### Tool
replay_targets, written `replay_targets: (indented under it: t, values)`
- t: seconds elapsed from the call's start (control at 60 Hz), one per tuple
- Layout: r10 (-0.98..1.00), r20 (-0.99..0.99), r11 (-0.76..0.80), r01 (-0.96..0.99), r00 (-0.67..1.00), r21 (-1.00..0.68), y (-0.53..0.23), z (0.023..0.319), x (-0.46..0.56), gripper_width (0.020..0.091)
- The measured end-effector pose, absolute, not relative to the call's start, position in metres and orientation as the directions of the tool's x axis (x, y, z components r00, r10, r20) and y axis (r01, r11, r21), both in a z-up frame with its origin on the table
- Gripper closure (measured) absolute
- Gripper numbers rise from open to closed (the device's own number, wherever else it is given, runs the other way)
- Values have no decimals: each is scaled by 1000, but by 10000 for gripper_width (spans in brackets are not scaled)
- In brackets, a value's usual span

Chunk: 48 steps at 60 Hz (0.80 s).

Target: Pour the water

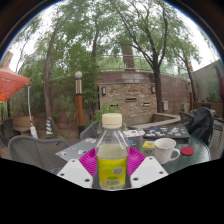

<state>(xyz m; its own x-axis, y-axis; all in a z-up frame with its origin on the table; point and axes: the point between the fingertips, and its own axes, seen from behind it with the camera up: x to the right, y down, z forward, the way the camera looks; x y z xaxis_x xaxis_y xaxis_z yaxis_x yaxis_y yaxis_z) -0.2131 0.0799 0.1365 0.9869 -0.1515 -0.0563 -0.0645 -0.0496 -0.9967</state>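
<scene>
One clear plastic bottle with yellow label is clamped in the gripper; nothing poured yet, white ceramic cup awaited.

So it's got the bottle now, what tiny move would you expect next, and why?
Probably a lift and a carry toward the white mug. The gripper looks closed on the clear bottle, both pink pads against its sides, and the bottle stands upright with its white cap apparently on. The mug sits just beyond the right finger on the glass table, so I'd guess that's the pouring target.
</scene>
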Motion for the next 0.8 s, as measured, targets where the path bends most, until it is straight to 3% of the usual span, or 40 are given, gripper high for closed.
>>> replay_targets:
  t: [0.083, 0.15, 0.217, 0.3, 0.4, 0.5, 0.583, 0.7, 0.8]
  values:
    - [-61, -301, 22, -300, 952, -954, 94, 190, -200, 727]
    - [15, -543, 34, -543, 840, -839, 115, 208, -178, 728]
    - [91, -774, 17, -778, 626, -628, 134, 208, -160, 731]
    - [157, -965, -82, -970, 212, -227, 148, 206, -130, 731]
    - [149, -960, -215, -955, -238, 203, 156, 195, -104, 731]
    - [108, -884, -280, -867, -454, 411, 161, 187, -103, 732]
    - [83, -841, -293, -819, -535, 493, 166, 176, -99, 731]
    - [85, -786, -306, -767, -613, 564, 167, 187, -97, 732]
    - [82, -801, -295, -782, -593, 549, 168, 187, -95, 731]
